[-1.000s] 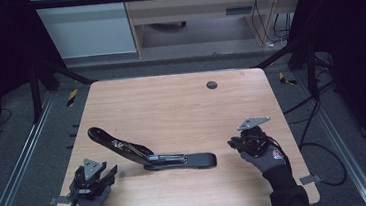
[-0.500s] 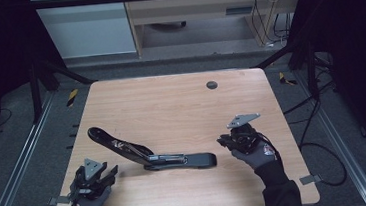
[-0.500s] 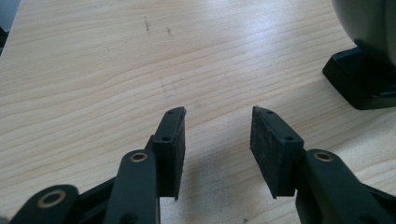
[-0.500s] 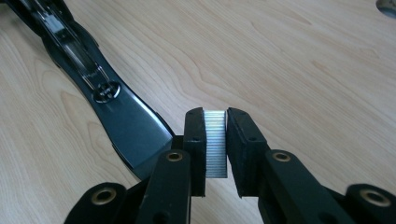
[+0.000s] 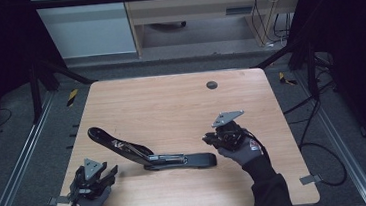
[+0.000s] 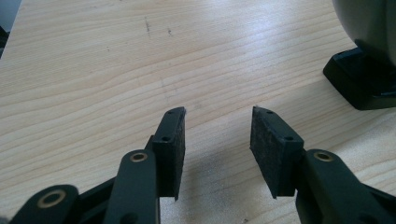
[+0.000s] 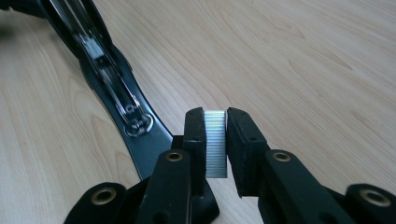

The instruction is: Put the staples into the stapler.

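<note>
Staple strip held beside the opened stapler

Nearest us, our right claw (image 7: 215,140) is closed on a silver strip of staples (image 7: 215,142). Just beyond and to its left in the right gripper view, the black stapler (image 5: 148,153) lies opened flat on the surface (image 5: 171,104), its long axis and shiny loading channel (image 7: 100,60) running away. Our left claw (image 6: 217,140) rests half open, empty, farther off.

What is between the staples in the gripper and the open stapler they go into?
Nothing visible. The right gripper is shut on the strip of staples, and the stapler lies opened flat on the table, with its tray facing up. Only bare wood lies between them.
</note>
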Demonstrator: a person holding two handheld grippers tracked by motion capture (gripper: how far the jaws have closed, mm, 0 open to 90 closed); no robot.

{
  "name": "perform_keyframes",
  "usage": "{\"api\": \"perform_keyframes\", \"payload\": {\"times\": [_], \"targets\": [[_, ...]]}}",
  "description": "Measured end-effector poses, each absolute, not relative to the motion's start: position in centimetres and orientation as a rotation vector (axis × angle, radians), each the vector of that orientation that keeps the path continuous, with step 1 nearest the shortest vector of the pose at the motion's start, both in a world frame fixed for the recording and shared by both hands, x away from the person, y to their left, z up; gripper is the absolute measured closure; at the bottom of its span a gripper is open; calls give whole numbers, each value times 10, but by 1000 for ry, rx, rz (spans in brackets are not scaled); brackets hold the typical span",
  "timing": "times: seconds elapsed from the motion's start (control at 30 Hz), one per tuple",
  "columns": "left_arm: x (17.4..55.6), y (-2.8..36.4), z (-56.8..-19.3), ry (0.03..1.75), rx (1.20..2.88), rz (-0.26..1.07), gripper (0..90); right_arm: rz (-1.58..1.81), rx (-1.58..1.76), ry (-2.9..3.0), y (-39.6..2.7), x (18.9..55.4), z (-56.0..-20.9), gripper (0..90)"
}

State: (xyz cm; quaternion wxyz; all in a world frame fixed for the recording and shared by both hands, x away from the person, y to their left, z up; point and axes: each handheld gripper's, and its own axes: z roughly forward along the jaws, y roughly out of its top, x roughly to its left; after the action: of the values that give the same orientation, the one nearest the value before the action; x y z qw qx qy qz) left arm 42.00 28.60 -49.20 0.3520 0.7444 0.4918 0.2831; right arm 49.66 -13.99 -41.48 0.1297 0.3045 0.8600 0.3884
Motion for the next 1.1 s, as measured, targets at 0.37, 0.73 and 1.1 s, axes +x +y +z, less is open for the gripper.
{"api": "perform_keyframes", "payload": {"times": [0.37,0.73,1.1], "targets": [[420,287,-492,1274,1922,731,550,1165,809,2538,-120,504,-410,783],[420,287,-492,1273,1924,732,550,1200,726,2574,-105,508,-405,783],[420,287,-492,1274,1925,732,550,1222,669,2607,-95,511,-403,783]]}}
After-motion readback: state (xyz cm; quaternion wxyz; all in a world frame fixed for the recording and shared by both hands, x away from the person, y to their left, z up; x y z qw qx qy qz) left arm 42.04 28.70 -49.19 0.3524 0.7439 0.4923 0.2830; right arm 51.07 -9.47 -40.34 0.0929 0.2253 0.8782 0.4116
